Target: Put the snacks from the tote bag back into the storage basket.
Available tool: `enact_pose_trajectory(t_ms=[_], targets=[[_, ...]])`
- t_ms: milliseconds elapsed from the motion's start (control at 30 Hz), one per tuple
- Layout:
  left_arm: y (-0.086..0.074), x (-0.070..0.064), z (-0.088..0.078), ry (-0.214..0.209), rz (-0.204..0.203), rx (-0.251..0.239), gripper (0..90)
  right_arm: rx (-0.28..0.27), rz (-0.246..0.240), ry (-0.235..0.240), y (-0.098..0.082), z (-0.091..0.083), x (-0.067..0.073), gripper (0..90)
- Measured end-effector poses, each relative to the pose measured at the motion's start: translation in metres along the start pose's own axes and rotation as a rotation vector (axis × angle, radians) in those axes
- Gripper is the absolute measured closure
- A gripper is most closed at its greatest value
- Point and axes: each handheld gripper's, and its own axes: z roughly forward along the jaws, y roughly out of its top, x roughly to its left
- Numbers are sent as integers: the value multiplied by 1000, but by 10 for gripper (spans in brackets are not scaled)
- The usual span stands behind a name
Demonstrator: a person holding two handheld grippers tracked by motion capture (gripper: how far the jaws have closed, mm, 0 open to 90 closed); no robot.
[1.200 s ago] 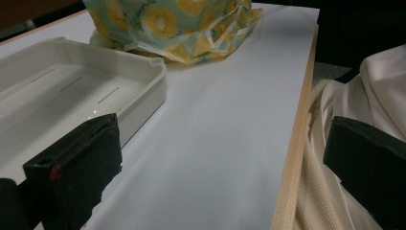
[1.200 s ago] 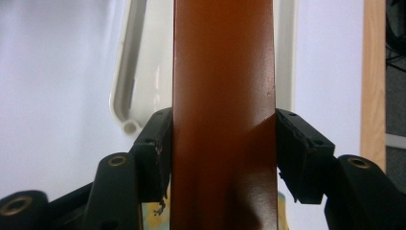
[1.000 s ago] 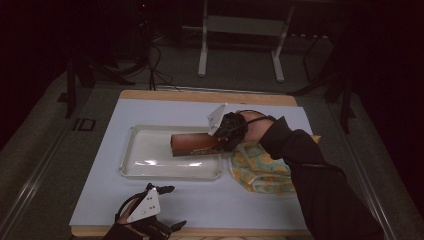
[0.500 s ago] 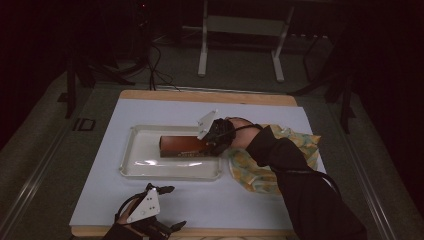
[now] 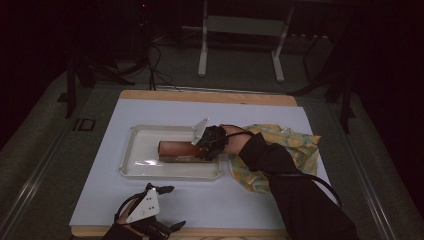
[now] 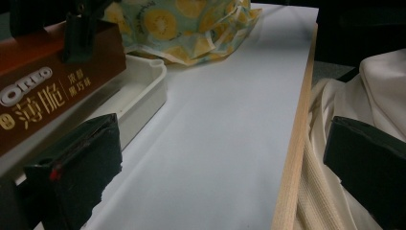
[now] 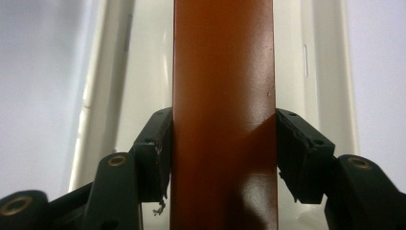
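A brown Oreo biscuit box (image 5: pixel 177 150) lies lengthwise in a white tray (image 5: pixel 131 150) in the middle of the table. My right gripper (image 5: pixel 202 150) is shut on the box's right end; its jaws press both long sides of the box (image 7: pixel 222 72) above the tray (image 7: pixel 325 72). My left gripper (image 5: pixel 176 206) rests open at the table's front edge, left of centre, with nothing in it. The left gripper (image 6: pixel 215 177) view has the box (image 6: pixel 48 81) and the tray's corner (image 6: pixel 143 91) at upper left.
A crumpled cloth with a lemon print (image 5: pixel 295 145) lies right of the tray, under the right forearm. A white mat (image 5: pixel 165 107) covers the table, with a wooden edge (image 6: pixel 297 143) at the front. A metal stand (image 5: pixel 240 25) is on the floor behind.
My right gripper has carried the box leftward and a little lower over the tray. The left gripper has not moved.
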Motion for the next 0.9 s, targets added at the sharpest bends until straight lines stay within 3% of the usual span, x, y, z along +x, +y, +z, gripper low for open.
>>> enact_pose_trajectory(t_ms=[267,600,767,900], targets=[[0,0,1,-1,-1,0,0,9,41,19,-9,10,-3,432],[0,0,0,-5,-3,2,0,36,49,31,-11,23,-3,420],[0,0,0,-6,-3,0,0,55,54,36,-9,25,-3,388],[0,0,0,-4,-4,1,0,40,75,52,-10,26,-3,337]])
